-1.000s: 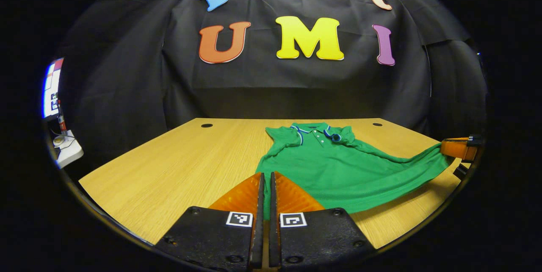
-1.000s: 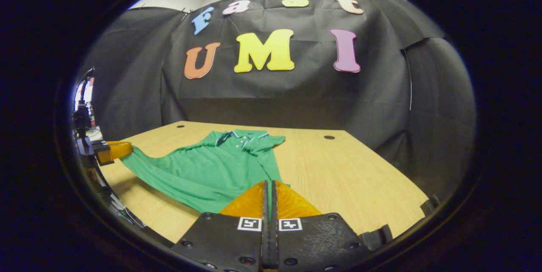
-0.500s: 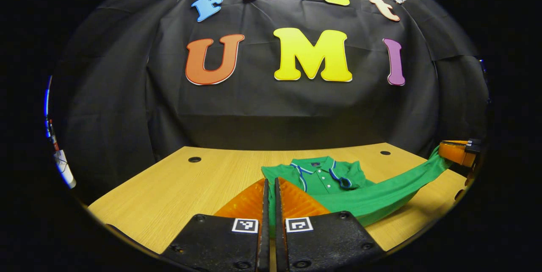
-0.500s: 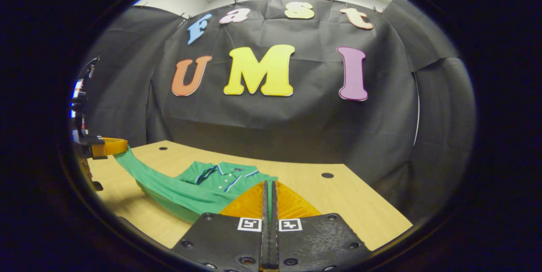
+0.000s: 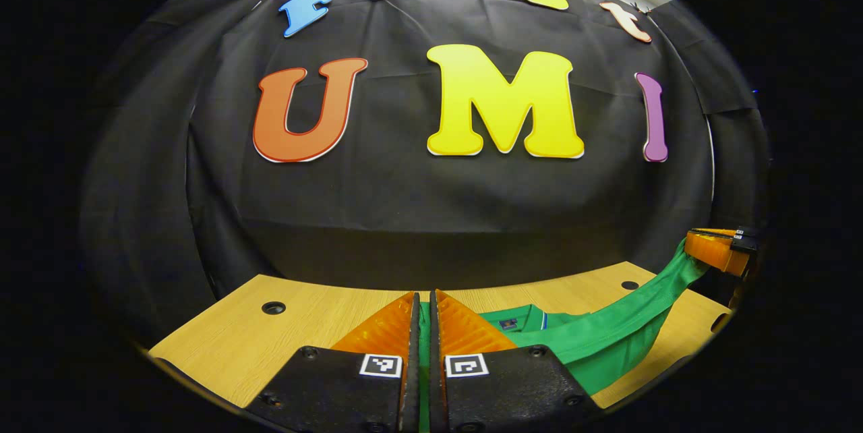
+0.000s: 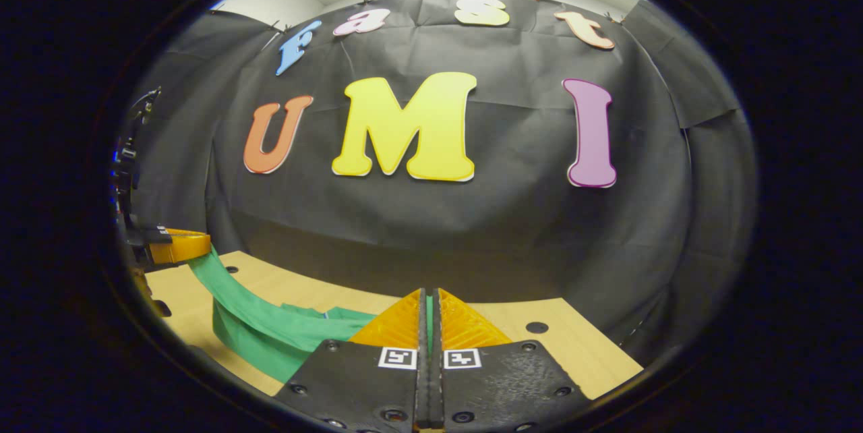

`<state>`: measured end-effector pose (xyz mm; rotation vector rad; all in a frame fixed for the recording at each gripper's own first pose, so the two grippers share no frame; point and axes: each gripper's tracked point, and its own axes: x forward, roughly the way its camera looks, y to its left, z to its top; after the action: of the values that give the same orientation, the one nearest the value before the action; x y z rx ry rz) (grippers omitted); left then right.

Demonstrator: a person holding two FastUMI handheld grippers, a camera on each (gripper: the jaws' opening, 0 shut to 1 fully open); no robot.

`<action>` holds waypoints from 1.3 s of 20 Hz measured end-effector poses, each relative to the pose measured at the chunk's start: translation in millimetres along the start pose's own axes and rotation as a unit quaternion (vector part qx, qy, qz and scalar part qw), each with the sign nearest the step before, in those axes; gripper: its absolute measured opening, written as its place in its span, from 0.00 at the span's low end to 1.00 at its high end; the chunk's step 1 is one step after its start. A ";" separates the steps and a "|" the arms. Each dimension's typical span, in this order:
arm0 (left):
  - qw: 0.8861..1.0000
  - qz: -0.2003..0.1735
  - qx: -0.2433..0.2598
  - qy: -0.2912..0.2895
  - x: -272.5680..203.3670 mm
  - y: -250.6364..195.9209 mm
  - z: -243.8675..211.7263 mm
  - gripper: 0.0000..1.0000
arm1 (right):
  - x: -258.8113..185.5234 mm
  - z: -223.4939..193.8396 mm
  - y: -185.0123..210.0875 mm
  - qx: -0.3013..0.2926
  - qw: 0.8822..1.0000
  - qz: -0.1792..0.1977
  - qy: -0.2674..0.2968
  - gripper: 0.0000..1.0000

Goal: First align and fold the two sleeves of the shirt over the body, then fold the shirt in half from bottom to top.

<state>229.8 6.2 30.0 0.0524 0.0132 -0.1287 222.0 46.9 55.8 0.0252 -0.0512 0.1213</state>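
Fingers (image 5: 384, 325) of the left gripper (image 5: 424, 311) are pressing together on the green shirt (image 5: 593, 335), which is stretching right of them to the right gripper (image 5: 715, 251), above the wooden surface (image 5: 222, 345).

In the right gripper view, the fingers (image 6: 465, 325) are pinching the shirt hem too; the cloth is hanging left toward the left gripper.

Black gripper bodies (image 5: 423, 389), screw heads, square black-and-white markers, ribbed wedge-shaped jaws
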 end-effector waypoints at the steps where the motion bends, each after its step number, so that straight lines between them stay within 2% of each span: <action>1: 1.000 0.004 0.000 -0.001 13.9 2.6 1.9 0.11 | 15.8 1.9 -0.4 0.007 1.000 -0.004 0.000 0.00; 5: 1.000 0.017 -0.011 0.014 68.7 16.4 -16.4 0.11 | 78.6 -12.6 -5.7 0.024 0.999 -0.018 0.016 0.00; 10: 0.998 0.020 -0.009 0.060 137.4 28.9 -70.3 0.11 | 151.9 -72.0 -8.8 0.046 0.996 -0.030 0.075 0.00; 13: 0.997 0.018 0.007 0.079 165.0 30.4 -99.0 0.11 | 176.4 -109.9 -1.6 0.040 0.992 -0.035 0.113 0.00; 17: 0.993 0.013 0.008 0.117 175.4 28.9 -139.1 0.12 | 189.1 -137.5 -3.9 0.006 0.990 -0.047 0.129 0.00; 18: 0.992 0.014 0.006 0.121 178.6 31.7 -144.7 0.06 | 190.2 -139.3 -5.1 0.005 0.990 -0.051 0.132 0.00; 19: 0.992 0.017 0.005 0.127 179.4 30.3 -151.3 0.15 | 191.6 -142.2 -5.4 0.006 0.989 -0.054 0.134 0.00; 22: 0.990 0.022 0.006 0.140 178.6 28.6 -161.5 0.24 | 192.2 -147.2 -6.8 0.018 0.987 -0.065 0.145 0.01; 23: 0.990 0.034 0.013 0.139 177.9 33.7 -161.1 0.33 | 193.0 -148.7 -7.7 0.024 0.987 -0.066 0.146 0.04; 24: 0.990 0.044 0.020 0.136 176.2 38.1 -161.0 0.53 | 192.3 -149.0 -10.6 0.025 0.986 -0.071 0.147 0.22; 26: 0.990 0.041 0.021 0.136 170.0 34.1 -160.7 0.84 | 189.1 -147.4 -16.4 0.006 0.986 -0.085 0.146 0.58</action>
<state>401.2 26.7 -131.5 0.1124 0.2801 -0.0380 418.7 57.5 -81.8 0.0229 0.2450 -0.0456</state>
